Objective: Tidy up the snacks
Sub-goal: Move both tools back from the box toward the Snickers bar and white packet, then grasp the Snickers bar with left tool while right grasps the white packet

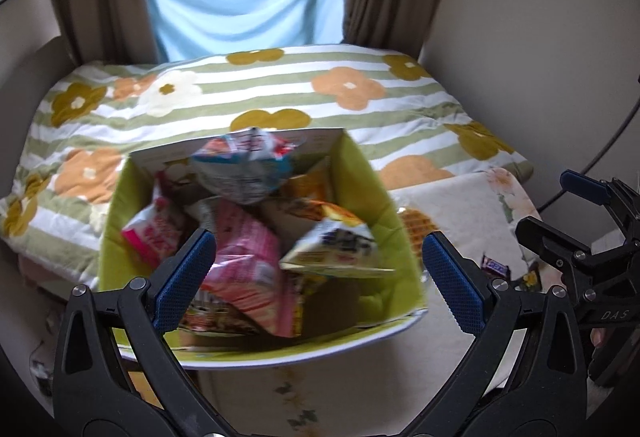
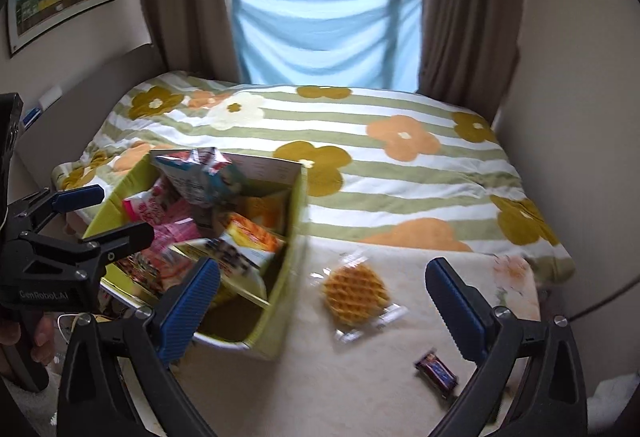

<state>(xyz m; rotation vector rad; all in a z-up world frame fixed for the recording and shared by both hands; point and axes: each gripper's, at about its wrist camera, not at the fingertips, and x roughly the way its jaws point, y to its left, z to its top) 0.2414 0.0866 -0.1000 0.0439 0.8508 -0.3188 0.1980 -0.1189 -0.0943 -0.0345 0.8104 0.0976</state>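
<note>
A green box (image 2: pixel 280 321) stands at the foot of a bed, on a cream blanket (image 2: pixel 320 389) that overlies the striped floral quilt (image 2: pixel 420 177). The box serves as the landmark and, judging by the task, as the collecting bin: it is open at the top and already crowded with packets, among them a pink packet (image 1: pixel 244 269), a blue-and-white bag (image 1: pixel 240 173) that rises above the far rim, and an orange-and-white pack (image 1: pixel 332 245). They lie tilted and overlapping, as dropped items would, not stacked.

Two snacks lie outside the box, on the blanket to its right. The wrapped waffle (image 2: pixel 356 295) lies near the box's right wall but apart from it; the small dark candy bar (image 2: pixel 436 373) lies farther right of the box and nearer the camera. Both are likely the items left to sort.

The left gripper (image 1: pixel 318 273) hovers over the box's near rim with its blue pads (image 1: pixel 184 277) spread wide and nothing between them, a pose suited to steadying or rearranging the contents. The right gripper (image 2: pixel 324 311) is likewise spread wide and empty; the waffle sits between its fingers in that view, which suggests it is lined up as the next pick. Motion blur softens the packet labels, so brands cannot be read.
</note>
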